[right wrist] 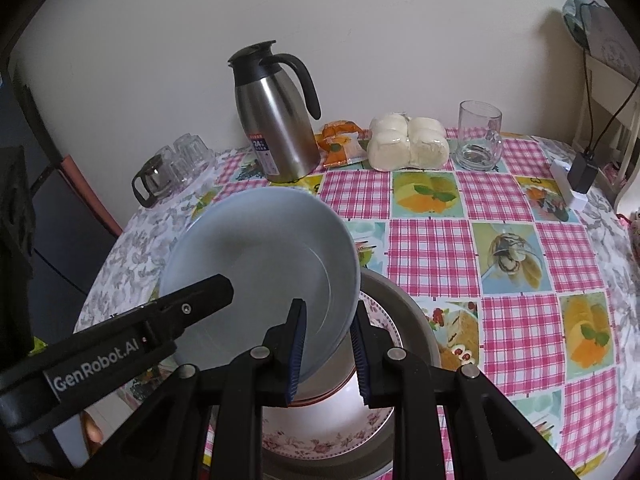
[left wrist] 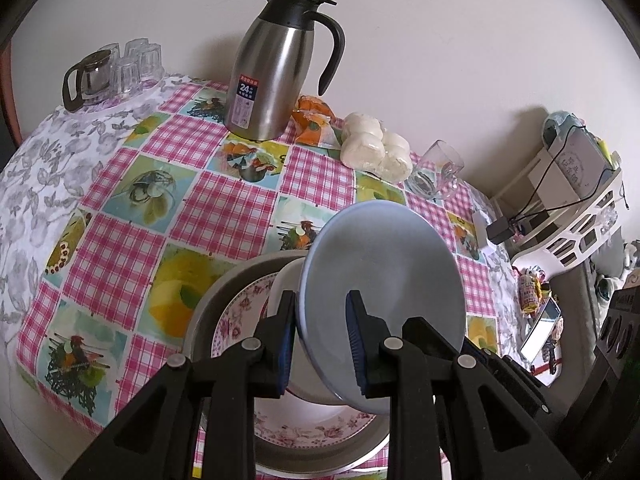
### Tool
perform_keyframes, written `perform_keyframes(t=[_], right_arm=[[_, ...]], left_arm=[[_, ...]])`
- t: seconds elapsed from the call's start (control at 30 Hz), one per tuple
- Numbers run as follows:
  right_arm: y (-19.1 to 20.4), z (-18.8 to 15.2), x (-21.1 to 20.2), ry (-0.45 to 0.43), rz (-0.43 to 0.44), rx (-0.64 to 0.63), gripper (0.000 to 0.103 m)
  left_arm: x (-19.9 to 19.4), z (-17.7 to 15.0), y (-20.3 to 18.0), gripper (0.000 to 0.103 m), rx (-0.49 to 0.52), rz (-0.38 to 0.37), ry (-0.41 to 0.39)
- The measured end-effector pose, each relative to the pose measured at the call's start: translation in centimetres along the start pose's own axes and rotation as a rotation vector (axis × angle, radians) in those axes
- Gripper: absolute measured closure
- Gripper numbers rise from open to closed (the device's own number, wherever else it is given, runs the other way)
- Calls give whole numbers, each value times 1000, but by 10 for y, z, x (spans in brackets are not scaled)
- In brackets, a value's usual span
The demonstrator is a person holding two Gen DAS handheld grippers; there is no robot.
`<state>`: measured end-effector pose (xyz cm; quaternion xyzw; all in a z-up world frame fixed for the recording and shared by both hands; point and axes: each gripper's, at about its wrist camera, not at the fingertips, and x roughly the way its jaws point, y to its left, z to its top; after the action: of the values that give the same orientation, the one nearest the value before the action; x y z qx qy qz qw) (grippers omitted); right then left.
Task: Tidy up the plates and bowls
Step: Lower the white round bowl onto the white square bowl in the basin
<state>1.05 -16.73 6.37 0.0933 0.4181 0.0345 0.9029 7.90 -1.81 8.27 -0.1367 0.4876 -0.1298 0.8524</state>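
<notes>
A pale blue plate (left wrist: pixel 384 276) is held tilted above a stack of dishes. Both grippers clamp its rim from opposite sides. My left gripper (left wrist: pixel 322 344) is shut on one edge of it. My right gripper (right wrist: pixel 328 350) is shut on the other edge of the blue plate (right wrist: pixel 256 256), and the left gripper's arm (right wrist: pixel 120 340) crosses the right wrist view. Below sits a floral-rimmed plate (left wrist: pixel 240 320) (right wrist: pixel 320 444) inside a grey metal basin (left wrist: pixel 216 292) (right wrist: pixel 404 304), with a white dish (left wrist: pixel 286 284) on it, mostly hidden.
On the checked tablecloth (right wrist: pixel 432 248) stand a steel thermos jug (right wrist: pixel 276 128), wrapped white buns (right wrist: pixel 408 144), an orange packet (right wrist: pixel 340 144), a glass mug (right wrist: pixel 478 136), a glass teapot with cups (right wrist: pixel 172 168) and a charger (right wrist: pixel 580 176). A white shelf (left wrist: pixel 572 200) stands right.
</notes>
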Motion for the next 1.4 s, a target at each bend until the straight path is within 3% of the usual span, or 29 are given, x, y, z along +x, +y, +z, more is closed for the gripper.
perform_keyframes(t=[0.7, 1.4], right_arm=[[-3, -7, 20, 93, -54, -33, 77], [0, -6, 18, 78, -42, -49, 76]], left_arm=[[16, -6, 8, 78, -29, 7, 57], [17, -4, 19, 78, -66, 3, 43]])
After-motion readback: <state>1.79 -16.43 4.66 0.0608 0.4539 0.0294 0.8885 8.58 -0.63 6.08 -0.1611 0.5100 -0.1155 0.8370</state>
